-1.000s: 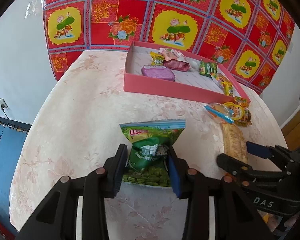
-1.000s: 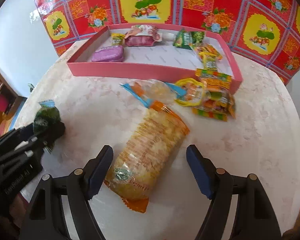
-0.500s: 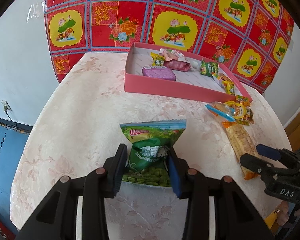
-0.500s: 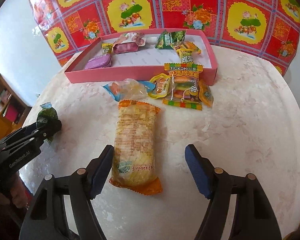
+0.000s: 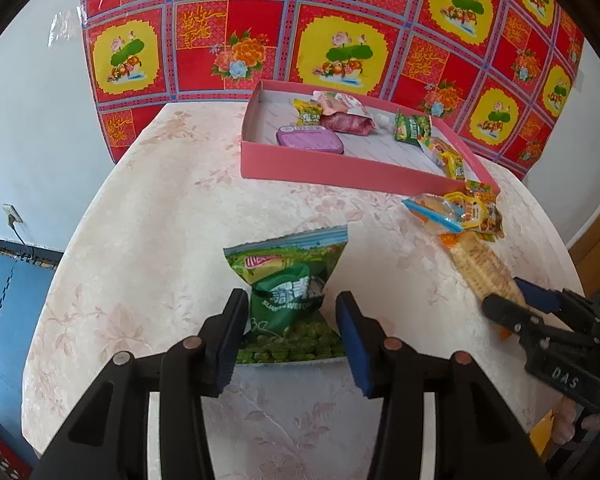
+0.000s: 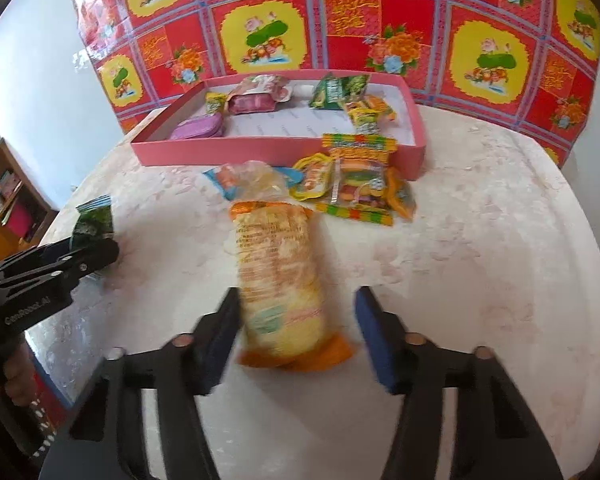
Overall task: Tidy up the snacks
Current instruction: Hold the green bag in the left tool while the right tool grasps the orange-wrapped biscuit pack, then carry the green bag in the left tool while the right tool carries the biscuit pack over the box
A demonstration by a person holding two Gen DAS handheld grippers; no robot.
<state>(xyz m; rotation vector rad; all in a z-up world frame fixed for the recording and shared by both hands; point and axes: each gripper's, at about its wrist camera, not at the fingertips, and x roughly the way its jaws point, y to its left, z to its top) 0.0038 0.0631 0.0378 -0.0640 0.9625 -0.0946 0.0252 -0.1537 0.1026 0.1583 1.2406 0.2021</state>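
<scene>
Your left claw [image 5: 290,334] straddles the green pea packet [image 5: 288,296] on the pale floral surface [image 5: 160,240], fingers parted and not gripping. Your right claw [image 6: 296,334] stands wide apart around the orange cracker pack [image 6: 278,276], which lies short of the pink tray [image 6: 284,148] holding other snacks.

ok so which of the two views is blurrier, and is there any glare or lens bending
Right wrist view: motion-smeared up close, the right claw and long orange cracker pack look soft, while the pink cardboard tray stays clearer. Left wrist view: sharp, the green pea bag print legible. Both: fisheye bends the round table edge; bright patch on the white wall.
</scene>
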